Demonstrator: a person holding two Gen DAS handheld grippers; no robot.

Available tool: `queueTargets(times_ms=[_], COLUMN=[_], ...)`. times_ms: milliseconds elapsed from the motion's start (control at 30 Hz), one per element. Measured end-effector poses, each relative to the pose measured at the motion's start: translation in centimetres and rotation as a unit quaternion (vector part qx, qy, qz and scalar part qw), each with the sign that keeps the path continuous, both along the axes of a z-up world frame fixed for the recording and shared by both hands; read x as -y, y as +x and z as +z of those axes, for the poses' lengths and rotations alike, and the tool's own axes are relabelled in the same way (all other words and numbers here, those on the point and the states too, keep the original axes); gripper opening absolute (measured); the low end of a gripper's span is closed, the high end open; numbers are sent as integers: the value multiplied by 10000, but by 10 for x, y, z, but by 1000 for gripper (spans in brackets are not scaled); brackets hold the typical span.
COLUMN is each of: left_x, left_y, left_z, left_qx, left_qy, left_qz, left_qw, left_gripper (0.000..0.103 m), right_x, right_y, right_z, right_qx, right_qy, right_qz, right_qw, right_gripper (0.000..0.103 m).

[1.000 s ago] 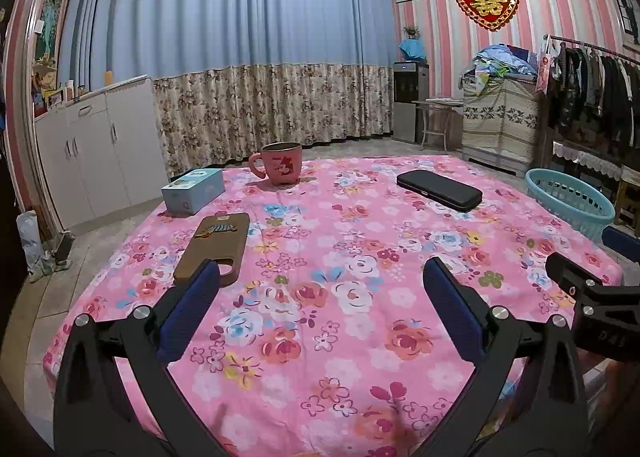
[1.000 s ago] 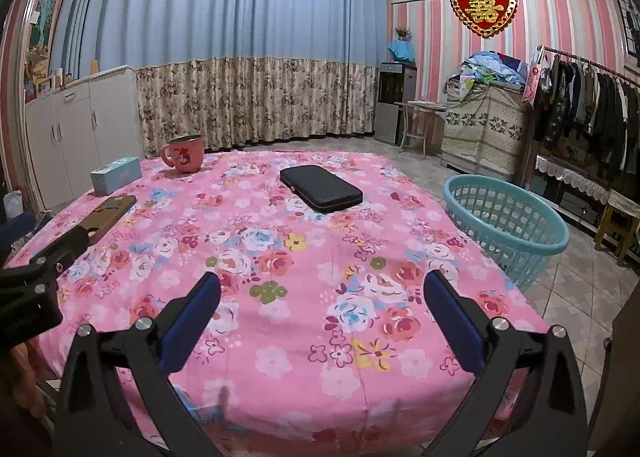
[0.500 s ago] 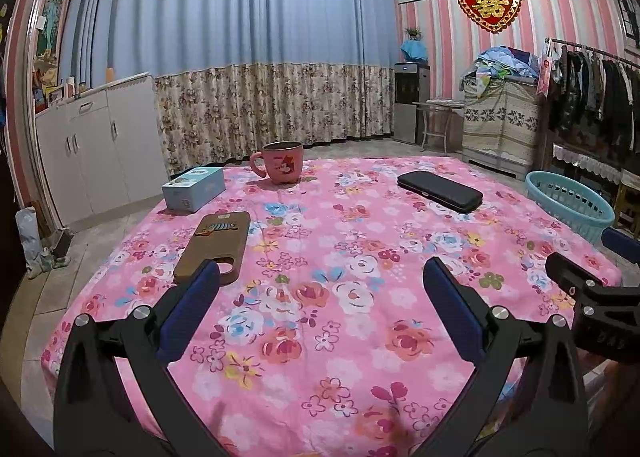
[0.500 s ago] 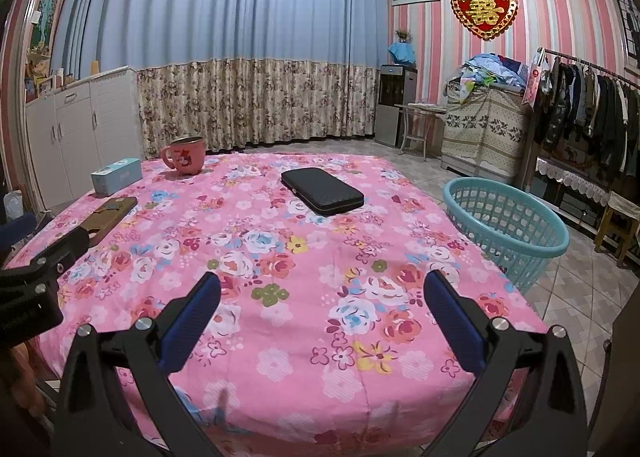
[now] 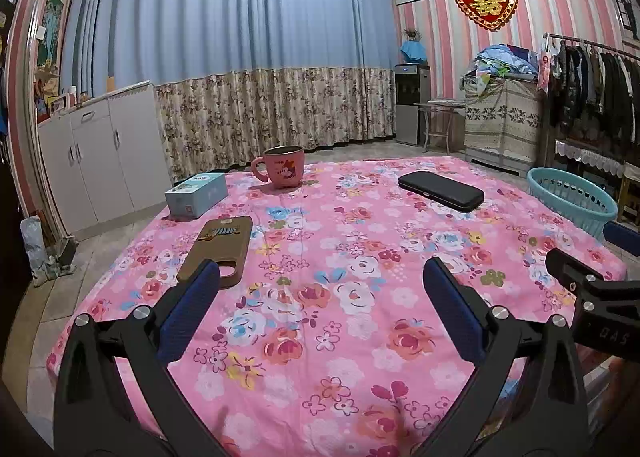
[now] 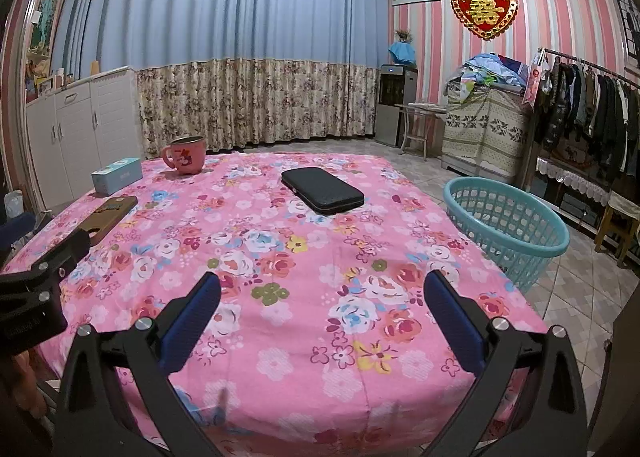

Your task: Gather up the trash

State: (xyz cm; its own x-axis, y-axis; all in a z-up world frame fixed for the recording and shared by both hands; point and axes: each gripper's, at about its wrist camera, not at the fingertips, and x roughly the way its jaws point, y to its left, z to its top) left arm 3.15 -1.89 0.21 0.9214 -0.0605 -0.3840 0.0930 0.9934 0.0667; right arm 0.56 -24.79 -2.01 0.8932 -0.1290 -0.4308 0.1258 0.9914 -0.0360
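We see a surface (image 5: 360,337) draped in a pink floral cloth, bearing a pink mug (image 5: 282,166), a pale blue box (image 5: 197,193), a brown phone case (image 5: 218,249) and a black zip case (image 5: 441,190), all apart. Beside it, a teal basket (image 6: 506,222) stands on the tiled floor (image 6: 580,289).

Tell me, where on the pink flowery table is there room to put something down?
The biggest bare patch is the near half of the table, in front of both grippers' open jaws. There is also room between the brown phone case and the black case. It is crowded at the far left, where the blue box and pink mug sit.
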Motion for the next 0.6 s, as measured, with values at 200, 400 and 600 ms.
queueTargets(times_ms=[200, 400, 600], left_x=[0, -1, -1], left_y=[0, 0, -1], left_z=[0, 0, 1], left_qx=[-8, -2, 0], left_qy=[-11, -8, -12], left_qz=[-12, -28, -39], left_qw=[10000, 10000, 10000], left_gripper=[98, 98, 98], right_x=[0, 0, 0], right_y=[0, 0, 0], right_z=[0, 0, 0], right_qx=[1, -4, 3], right_qy=[2, -5, 1], right_qz=[-3, 1, -6], right_qw=[10000, 10000, 10000], right_gripper=[99, 99, 99])
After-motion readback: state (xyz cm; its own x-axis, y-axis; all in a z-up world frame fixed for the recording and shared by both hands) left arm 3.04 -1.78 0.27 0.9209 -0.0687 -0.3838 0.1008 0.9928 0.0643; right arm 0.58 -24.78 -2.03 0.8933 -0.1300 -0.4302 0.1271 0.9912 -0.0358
